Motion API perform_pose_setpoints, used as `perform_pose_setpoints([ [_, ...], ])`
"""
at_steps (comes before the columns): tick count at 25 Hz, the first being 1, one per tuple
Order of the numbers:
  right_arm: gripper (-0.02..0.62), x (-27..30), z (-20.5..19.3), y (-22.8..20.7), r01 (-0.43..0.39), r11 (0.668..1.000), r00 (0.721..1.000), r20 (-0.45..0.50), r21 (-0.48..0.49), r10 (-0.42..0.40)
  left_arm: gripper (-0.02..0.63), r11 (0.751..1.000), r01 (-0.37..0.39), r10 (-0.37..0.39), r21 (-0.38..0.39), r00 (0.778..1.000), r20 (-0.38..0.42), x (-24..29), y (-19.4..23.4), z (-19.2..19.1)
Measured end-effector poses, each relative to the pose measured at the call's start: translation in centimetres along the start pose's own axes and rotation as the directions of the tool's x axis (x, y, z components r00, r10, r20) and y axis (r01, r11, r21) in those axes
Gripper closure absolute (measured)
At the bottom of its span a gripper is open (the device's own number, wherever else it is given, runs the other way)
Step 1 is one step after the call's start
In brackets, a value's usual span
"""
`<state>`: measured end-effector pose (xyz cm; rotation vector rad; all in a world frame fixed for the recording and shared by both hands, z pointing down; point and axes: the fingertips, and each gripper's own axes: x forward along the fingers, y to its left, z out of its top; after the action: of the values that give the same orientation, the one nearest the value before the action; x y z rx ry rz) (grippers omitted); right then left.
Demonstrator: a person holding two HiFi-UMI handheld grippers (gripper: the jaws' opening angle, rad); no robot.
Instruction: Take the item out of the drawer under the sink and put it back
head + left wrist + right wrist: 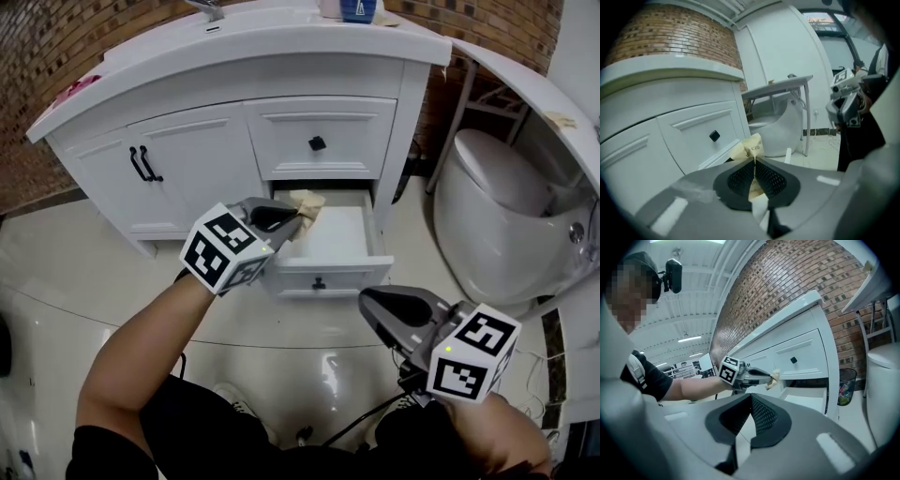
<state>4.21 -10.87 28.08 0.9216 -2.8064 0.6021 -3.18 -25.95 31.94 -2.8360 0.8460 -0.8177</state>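
Note:
The lower drawer (349, 266) of the white sink cabinet (234, 56) stands pulled out, and what shows of its inside is bare white. My left gripper (298, 217) hovers over the drawer's back left corner, shut on a crumpled cream packet (309, 202). In the left gripper view the packet (750, 147) sticks out past the pinched pads (769, 180). The right gripper view shows the left gripper (768, 376) and packet (774, 378) in front of the drawer (808, 398). My right gripper (370, 302) hangs low, right of the drawer front, shut on nothing.
The upper drawer with a black knob (317, 142) is closed, as are the doors with black handles (142, 165) at the left. A white toilet (487, 216) stands close on the right. A waste bin (846, 385) sits between cabinet and toilet. Cables lie on the glossy floor (281, 347).

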Motion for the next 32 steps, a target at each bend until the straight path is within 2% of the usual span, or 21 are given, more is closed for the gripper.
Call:
perform_pose_setpoints([
  [4, 0.592, 0.3, -0.2, -0.4, 0.022, 1.000, 1.000, -0.008, -0.011, -0.022, 0.592, 0.995, -0.010, 0.023, -0.103, 0.992, 0.123, -5.4, -1.8, 1.6],
  [14, 0.592, 0.4, -0.2, 1.4, 0.010, 0.999, 1.000, -0.010, -0.049, -0.010, 0.592, 0.986, -0.017, 0.060, -0.168, 0.966, 0.251, -13.2, -7.2, 2.9],
  [18, 0.592, 0.3, 0.1, 2.3, 0.006, 0.997, 1.000, 0.000, -0.081, -0.006, 0.592, 0.982, 0.023, 0.030, -0.185, 0.960, 0.277, -13.9, -9.4, 2.5],
  [23, 0.592, 0.1, -0.5, 2.2, 0.010, 0.996, 1.000, -0.014, -0.087, -0.011, 0.592, 0.954, 0.117, -0.033, -0.276, 0.957, 0.290, -13.2, -10.9, 1.0],
  [32, 0.592, 0.0, -0.3, 1.8, 0.019, 0.996, 1.000, -0.008, -0.084, -0.020, 0.592, 0.967, 0.124, -0.062, -0.222, 0.962, 0.267, -13.0, -12.2, 0.8],
])
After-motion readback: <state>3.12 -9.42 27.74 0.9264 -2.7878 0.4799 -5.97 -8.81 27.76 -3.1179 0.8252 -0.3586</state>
